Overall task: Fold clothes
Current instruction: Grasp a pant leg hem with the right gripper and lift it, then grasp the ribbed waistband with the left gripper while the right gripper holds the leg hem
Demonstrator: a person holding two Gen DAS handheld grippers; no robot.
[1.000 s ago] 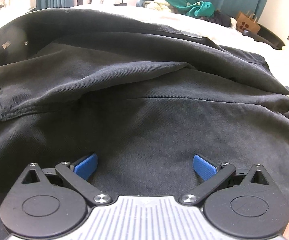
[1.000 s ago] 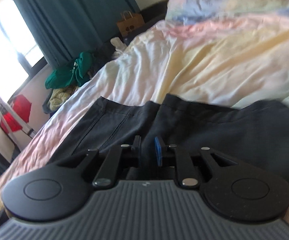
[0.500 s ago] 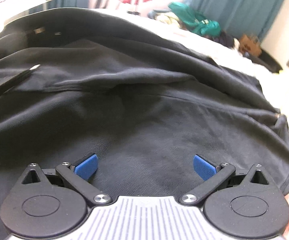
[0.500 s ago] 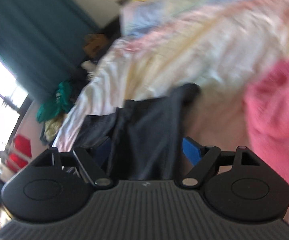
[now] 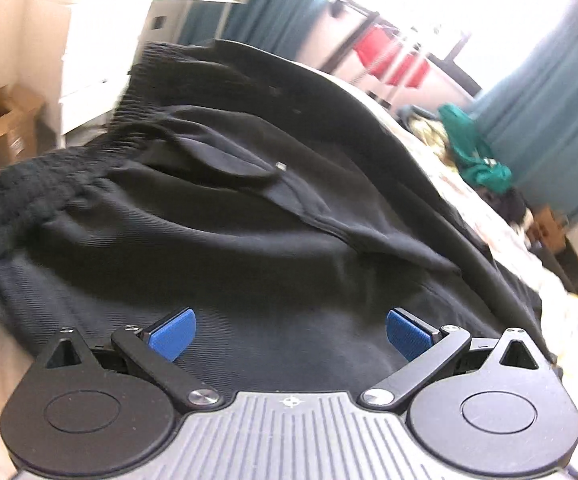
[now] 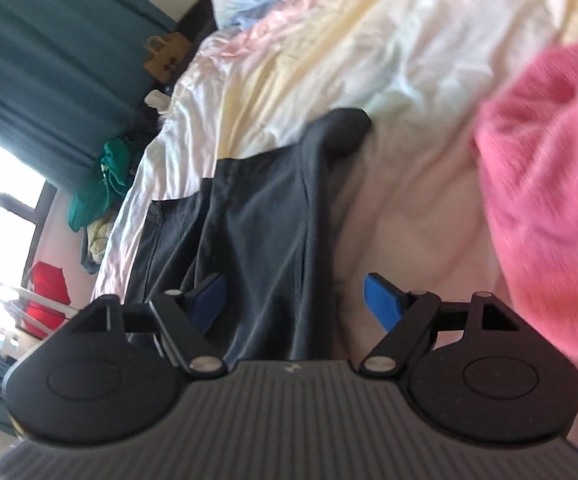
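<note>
Spread across the bed [image 6: 369, 92]: trousers [image 5: 249, 240], waistband [image 5: 49, 184] at the bed's edge, legs running inward. Beside a trouser leg [image 6: 265, 220], on the sheet, a knitted garment [image 6: 549, 200]. Beyond the bed's far edge, a clothes heap [image 5: 477, 152] and a paper bag [image 6: 167, 58].

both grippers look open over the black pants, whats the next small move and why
Probably bring the left gripper forward onto the elastic waistband and close on it. Both grippers are open and empty; the right gripper has just opened, its pads clear of the black pants, which lie bunched on the bedsheet.
</note>
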